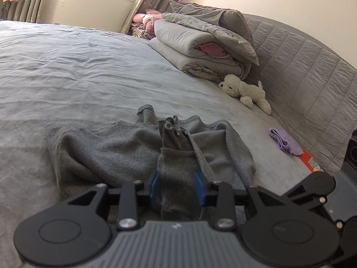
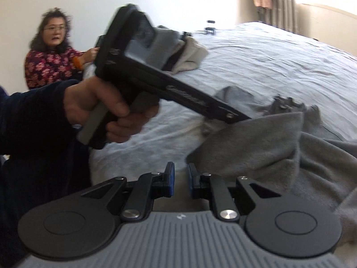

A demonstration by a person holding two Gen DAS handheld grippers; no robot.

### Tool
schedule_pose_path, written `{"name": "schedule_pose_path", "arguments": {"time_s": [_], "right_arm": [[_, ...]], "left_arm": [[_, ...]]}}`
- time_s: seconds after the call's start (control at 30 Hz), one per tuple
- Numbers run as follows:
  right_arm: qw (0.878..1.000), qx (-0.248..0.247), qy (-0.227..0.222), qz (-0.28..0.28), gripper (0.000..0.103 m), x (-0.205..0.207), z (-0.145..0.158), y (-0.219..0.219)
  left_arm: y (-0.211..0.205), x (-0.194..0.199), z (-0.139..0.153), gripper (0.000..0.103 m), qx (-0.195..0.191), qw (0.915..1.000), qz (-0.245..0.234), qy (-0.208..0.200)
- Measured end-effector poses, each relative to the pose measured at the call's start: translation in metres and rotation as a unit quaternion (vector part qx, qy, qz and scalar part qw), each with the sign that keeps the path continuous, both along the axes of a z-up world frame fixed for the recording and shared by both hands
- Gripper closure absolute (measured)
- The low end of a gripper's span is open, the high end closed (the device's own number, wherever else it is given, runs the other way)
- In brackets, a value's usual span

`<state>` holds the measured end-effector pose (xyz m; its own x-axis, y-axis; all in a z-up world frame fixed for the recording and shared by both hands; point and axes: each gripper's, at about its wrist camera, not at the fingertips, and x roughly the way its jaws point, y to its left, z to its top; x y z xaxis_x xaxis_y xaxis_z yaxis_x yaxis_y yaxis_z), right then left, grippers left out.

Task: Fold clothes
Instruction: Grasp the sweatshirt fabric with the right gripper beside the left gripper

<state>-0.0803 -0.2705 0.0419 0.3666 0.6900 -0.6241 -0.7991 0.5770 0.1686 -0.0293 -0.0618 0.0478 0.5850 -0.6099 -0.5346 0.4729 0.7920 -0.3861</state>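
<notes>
We are holding the left gripper [image 1: 177, 184] with its blue pads on both sides of a fold of the gray garment [image 1: 125, 149], pinching it. Our right gripper [image 2: 180, 178] is nearly closed and holding nothing. The garment is lying bunched on the gray bed sheet [image 1: 78, 71]. A white toy dog [image 1: 244, 89] is lying by the folded quilts [image 1: 200, 44].

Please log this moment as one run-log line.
left gripper: shut on grey fleece garment | right gripper: empty, jaws narrowly apart | grey bedsheet
</notes>
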Motion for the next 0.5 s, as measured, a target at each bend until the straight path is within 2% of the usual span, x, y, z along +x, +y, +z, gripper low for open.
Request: {"name": "schedule_pose_path", "arguments": {"time_s": [0.1,0.17,0.23,0.37,0.4,0.43,0.47,0.5], "right_arm": [[0.999,0.006,0.0,-0.048,0.084,0.01,0.002,-0.013],[0.997,0.0,-0.002,-0.082,0.083,0.012,0.004,-0.016],[0.993,-0.023,0.009,-0.113,0.072,0.02,-0.001,-0.02],[0.988,-0.054,0.022,-0.141,0.071,0.029,-0.012,-0.029],[0.988,-0.056,0.021,-0.144,0.071,0.03,-0.012,-0.029],[0.987,-0.058,0.017,-0.148,0.071,0.03,-0.012,-0.029],[0.987,-0.059,0.016,-0.15,0.071,0.031,-0.012,-0.029],[0.986,-0.06,0.017,-0.152,0.071,0.032,-0.013,-0.03]], "left_arm": [[-0.008,0.006,-0.004,0.051,0.018,0.9998,0.004,-0.005],[-0.011,0.011,-0.008,0.051,0.025,0.9996,0.009,-0.006],[-0.016,0.012,-0.012,0.051,0.03,0.9995,0.008,-0.009],[-0.026,0.007,-0.013,0.053,0.048,0.9984,-0.005,-0.03],[-0.028,0.006,-0.013,0.055,0.052,0.9981,-0.007,-0.032],[-0.03,0.006,-0.014,0.065,0.056,0.9978,-0.011,-0.035],[-0.032,0.006,-0.015,0.079,0.059,0.9975,-0.015,-0.035],[-0.033,0.006,-0.017,0.085,0.061,0.9974,-0.018,-0.032]]}}
